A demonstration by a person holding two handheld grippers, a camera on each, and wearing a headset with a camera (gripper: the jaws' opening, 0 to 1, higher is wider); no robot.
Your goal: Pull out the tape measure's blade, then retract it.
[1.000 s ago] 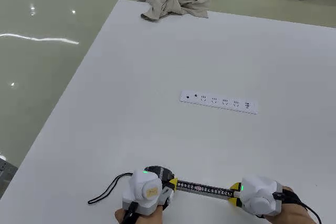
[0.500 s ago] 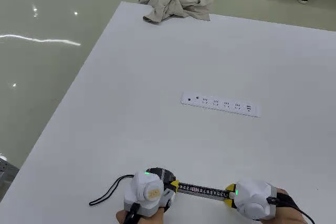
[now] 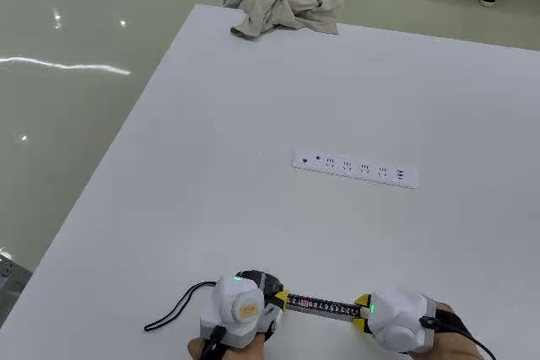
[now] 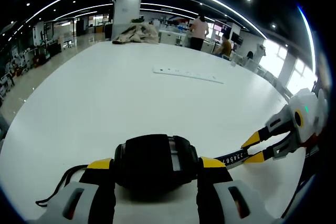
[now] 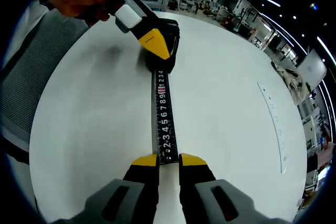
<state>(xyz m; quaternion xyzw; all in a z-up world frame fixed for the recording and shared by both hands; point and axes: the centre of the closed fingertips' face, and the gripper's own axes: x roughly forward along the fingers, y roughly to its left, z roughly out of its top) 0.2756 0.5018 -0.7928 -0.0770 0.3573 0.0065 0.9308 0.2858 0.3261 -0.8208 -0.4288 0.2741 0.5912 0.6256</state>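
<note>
Our left gripper clamps the black tape measure, nearer us than the power strip; our right gripper pinches the blade tip, its numerals 2 to 9 readable.

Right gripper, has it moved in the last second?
Yes. Judged against the power strip, the right gripper has slid toward the tape measure, leaving less blade showing.

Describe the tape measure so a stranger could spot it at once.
On the white table, look at the near edge. The tape measure is the black rounded case in the left hand-held gripper, its numbered blade stretching to the right hand-held gripper, unlike the flat white power strip beyond.
</note>
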